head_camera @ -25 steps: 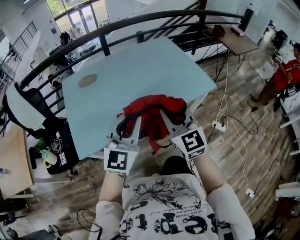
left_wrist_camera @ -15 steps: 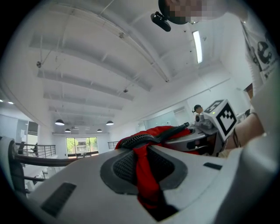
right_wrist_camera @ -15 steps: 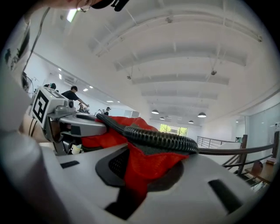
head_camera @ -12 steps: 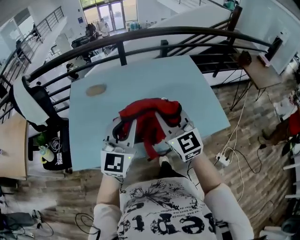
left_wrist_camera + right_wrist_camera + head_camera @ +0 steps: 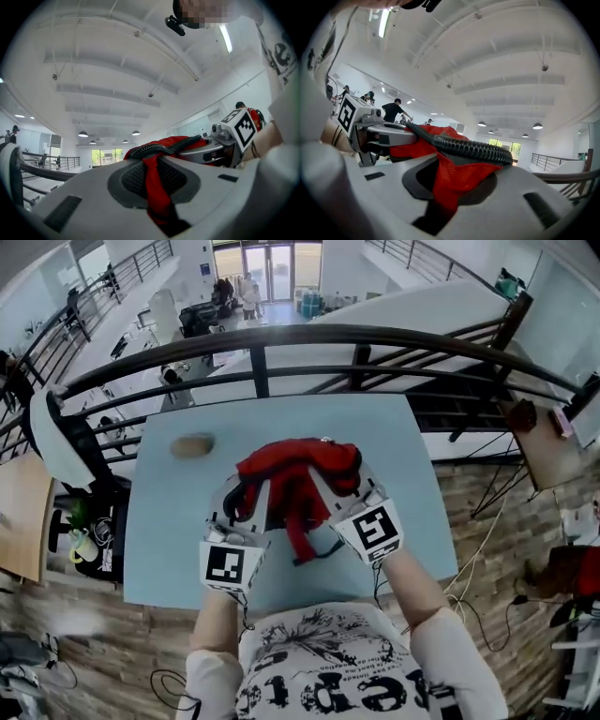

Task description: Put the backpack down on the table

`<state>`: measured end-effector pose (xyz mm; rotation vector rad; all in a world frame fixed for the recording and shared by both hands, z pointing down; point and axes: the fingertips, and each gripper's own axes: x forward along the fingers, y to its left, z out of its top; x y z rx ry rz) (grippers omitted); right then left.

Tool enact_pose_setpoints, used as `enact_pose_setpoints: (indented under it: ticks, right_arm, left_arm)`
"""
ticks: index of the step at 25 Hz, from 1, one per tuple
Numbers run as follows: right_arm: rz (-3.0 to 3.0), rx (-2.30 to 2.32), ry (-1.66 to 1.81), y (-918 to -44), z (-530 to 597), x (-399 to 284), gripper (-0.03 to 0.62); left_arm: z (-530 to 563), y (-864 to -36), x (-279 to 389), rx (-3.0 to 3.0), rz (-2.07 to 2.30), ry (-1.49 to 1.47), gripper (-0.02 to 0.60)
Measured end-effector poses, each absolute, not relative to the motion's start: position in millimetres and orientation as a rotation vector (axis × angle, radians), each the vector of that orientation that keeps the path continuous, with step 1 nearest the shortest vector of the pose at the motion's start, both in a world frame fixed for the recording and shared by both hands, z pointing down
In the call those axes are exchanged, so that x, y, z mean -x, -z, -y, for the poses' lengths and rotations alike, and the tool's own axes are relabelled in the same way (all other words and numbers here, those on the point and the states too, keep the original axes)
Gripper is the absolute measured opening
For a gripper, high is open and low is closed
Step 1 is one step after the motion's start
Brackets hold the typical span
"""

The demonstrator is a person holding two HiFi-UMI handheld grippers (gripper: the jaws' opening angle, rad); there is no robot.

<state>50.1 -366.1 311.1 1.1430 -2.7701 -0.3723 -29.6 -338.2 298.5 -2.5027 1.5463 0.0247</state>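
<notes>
Bright even daylight, windows [image 5: 272, 259] glowing at the far end, ceiling lamps [image 5: 537, 126] lit, strong fisheye bending at edges, dark round corners in gripper views, near fingers [image 5: 70, 206] blurred

Your left forearm [image 5: 217, 615] and right forearm [image 5: 412, 582] reach forward side by side, bare below short sleeves. The left gripper [image 5: 246, 495] and right gripper [image 5: 342, 482] point ahead, roughly level, tips angled slightly toward each other. Each gripper's jaws pinch red backpack [image 5: 298, 463] fabric.
</notes>
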Motion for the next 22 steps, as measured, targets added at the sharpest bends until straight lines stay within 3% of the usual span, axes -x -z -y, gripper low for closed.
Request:
enact_pose_setpoints:
  ticks: [12, 22]
  right_arm:
    - [2.792, -1.112, 0.34, -329, 505, -61, 0.061]
    - [2.761, -1.095, 0.318, -378, 553, -64, 0.067]
  left_arm:
    - [477, -319, 19, 2.463, -1.572, 0.02, 0.054]
    - [528, -360, 16, 2.511, -1.606, 0.023, 0.054]
